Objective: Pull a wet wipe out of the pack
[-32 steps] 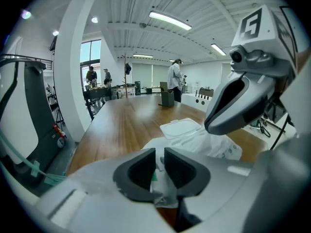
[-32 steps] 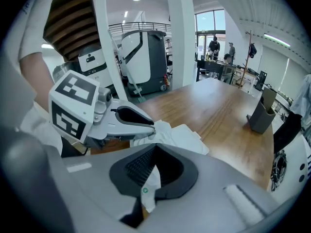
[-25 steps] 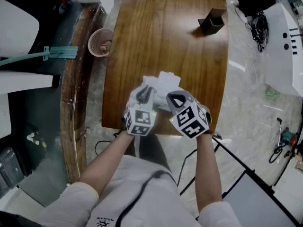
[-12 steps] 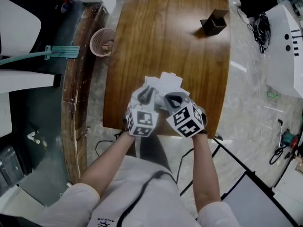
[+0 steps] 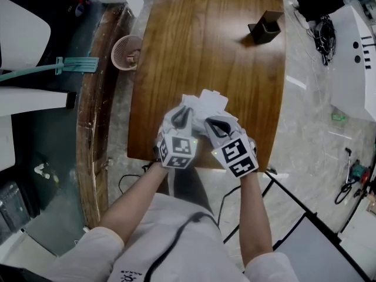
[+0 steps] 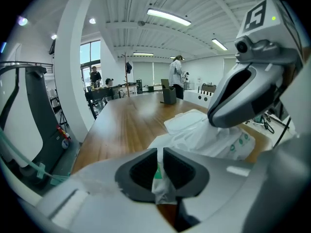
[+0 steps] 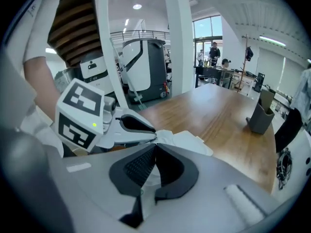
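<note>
The soft white wet-wipe pack with green print [image 5: 205,106] lies at the near edge of the brown wooden table [image 5: 205,40], its lid flap open. The left gripper [image 6: 160,152], whose jaws have just been closing, pinches the pack's wrapper. The right gripper [image 7: 154,147] is clamped tight on a white wet wipe [image 7: 166,136]. Since a second ago the right gripper has rolled a little, and the pack hasn't budged.

White, green-printed wipe pack [image 5: 205,101] lies crumpled on the wooden table [image 5: 205,40].
</note>
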The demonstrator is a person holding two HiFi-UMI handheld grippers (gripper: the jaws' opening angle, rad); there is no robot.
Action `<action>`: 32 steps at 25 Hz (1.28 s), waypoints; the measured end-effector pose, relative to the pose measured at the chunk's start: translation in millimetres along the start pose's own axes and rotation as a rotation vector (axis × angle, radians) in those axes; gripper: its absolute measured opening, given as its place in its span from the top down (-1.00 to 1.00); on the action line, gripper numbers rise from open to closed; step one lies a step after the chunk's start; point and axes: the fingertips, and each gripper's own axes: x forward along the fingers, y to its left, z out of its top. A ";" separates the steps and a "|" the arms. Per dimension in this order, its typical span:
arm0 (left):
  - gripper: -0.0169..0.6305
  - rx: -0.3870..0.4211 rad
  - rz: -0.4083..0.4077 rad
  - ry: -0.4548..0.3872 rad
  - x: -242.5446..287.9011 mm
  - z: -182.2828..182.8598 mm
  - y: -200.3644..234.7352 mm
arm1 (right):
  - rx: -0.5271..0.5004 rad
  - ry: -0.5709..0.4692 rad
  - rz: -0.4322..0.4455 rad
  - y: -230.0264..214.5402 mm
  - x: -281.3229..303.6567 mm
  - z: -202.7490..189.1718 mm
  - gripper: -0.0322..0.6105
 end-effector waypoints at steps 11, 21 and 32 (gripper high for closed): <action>0.64 0.032 -0.056 -0.036 -9.6 7.6 -7.2 | 0.092 -0.063 -0.026 -12.6 -11.4 -3.9 0.87; 0.22 0.281 -0.198 -0.181 -38.9 33.8 -42.8 | 0.105 -0.043 -0.049 -16.9 -6.9 -4.6 0.87; 0.12 0.240 -0.340 -0.091 -14.5 22.7 -73.9 | 0.075 -0.031 -0.051 -13.6 -7.6 -1.9 0.87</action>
